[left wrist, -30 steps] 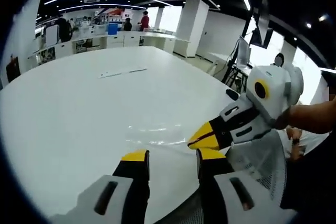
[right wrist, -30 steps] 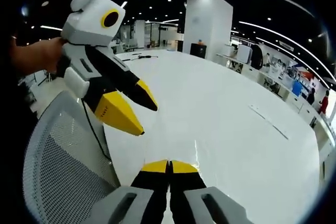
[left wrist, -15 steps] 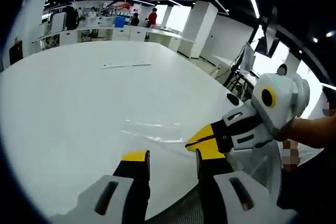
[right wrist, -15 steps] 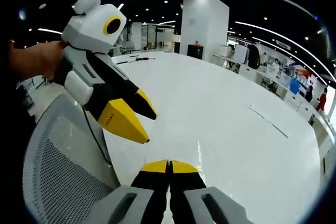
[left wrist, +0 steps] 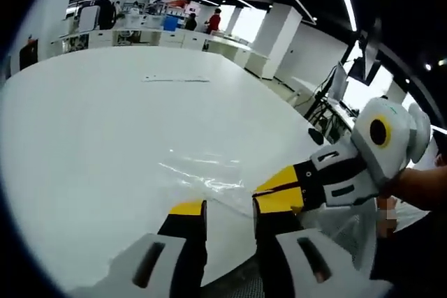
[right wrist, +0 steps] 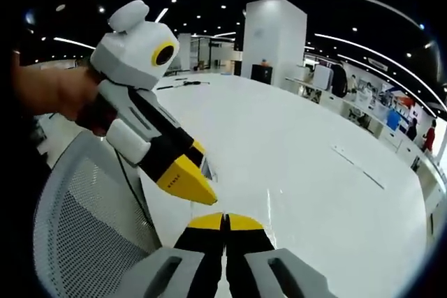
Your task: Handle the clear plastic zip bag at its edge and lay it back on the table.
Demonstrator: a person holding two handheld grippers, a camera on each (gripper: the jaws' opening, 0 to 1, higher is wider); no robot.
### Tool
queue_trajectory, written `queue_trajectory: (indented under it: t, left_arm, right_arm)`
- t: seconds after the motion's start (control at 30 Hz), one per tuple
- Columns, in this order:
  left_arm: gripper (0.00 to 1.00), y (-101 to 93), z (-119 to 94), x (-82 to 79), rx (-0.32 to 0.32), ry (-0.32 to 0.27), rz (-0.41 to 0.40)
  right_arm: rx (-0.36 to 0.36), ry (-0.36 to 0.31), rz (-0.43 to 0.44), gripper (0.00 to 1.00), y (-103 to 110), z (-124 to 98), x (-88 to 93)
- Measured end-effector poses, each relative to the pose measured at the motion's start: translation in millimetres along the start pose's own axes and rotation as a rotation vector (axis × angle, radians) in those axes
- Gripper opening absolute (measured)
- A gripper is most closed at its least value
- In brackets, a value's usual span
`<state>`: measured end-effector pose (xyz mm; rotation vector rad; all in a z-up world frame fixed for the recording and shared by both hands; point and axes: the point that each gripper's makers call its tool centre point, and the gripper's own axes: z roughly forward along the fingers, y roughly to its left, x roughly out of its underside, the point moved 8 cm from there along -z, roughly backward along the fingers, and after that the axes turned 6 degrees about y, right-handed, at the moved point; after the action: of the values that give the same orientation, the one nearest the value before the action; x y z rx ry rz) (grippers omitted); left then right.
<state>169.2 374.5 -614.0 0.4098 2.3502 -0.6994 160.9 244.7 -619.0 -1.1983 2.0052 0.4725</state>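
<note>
Two grippers meet at the table's [left wrist: 84, 137] near edge, lower centre of the left gripper view. Clear zip bag [left wrist: 202, 176] lies flat there, just ahead of the tips. Right gripper [right wrist: 224, 222]: jaws pinched together on the bag's edge. Left gripper [left wrist: 229, 209]: narrow gap, nothing between. Bag likely featherlight, limp, slippery; grip the rim only. Wide bare tabletop beyond; mesh chair [right wrist: 77, 228] crowds lower left.

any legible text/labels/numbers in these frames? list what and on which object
None legible.
Small dark marking on the yellow tip of the left tool, seen in the right gripper view: too small and blurred to read.
Red-and-white panel on the far wall in the left gripper view: too far to read.
</note>
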Motion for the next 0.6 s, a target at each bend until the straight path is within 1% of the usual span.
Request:
queue_trajectory:
  t: [0.2,0.3,0.43,0.6]
  left_arm:
    - [0.12,-2.7,0.6,2.7,-0.006,0.011,-0.009]
    - [0.07,-4.3,0.1,5.3,-0.014,0.026,-0.018]
    - [0.03,-3.0,0.6,10.1,-0.027,0.052,-0.003]
    - [0.0,-3.9,0.5,12.3,-0.025,0.061,-0.006]
  right_arm:
    - [0.003,-0.007,0.0,0.0,0.9,0.8,-2.9]
    - [0.01,-0.014,0.004,0.0,0.1,-0.3,-5.2]
    - [0.022,-0.025,0.008,0.0,-2.4,-3.0,-8.1]
    - [0.033,-0.033,0.012,0.0,-4.7,-4.9,-10.8]
